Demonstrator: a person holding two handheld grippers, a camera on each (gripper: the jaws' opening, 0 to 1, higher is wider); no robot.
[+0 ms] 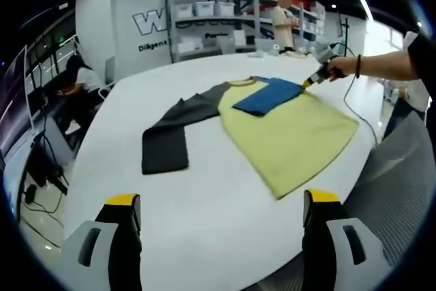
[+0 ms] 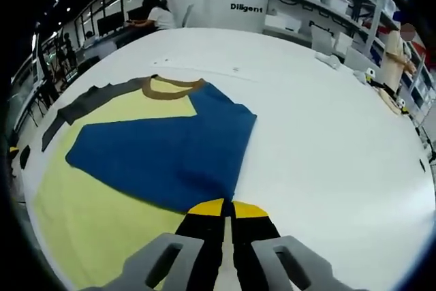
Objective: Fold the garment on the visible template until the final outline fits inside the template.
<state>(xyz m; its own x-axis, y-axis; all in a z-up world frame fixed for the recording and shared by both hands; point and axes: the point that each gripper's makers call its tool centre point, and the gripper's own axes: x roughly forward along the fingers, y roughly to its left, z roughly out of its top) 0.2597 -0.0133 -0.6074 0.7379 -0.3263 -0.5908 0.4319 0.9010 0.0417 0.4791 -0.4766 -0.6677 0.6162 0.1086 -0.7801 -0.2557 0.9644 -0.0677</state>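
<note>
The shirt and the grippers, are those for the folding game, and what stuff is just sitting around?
For the job:
shirt
blue sleeve, folded over the yellow body
gray sleeve, spread out flat
right hand-held gripper, shut on the blue sleeve
left hand-held gripper, open
table

Just around:
shelves with bins
cable

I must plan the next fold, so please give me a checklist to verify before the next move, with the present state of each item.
1. right gripper shut on blue sleeve: ok.
2. Blue sleeve folded over the yellow body: ok.
3. Dark sleeve folded in: not ok, it lies spread on the table.
4. left gripper free and open: ok.
5. Template outline visible: cannot tell.
</note>
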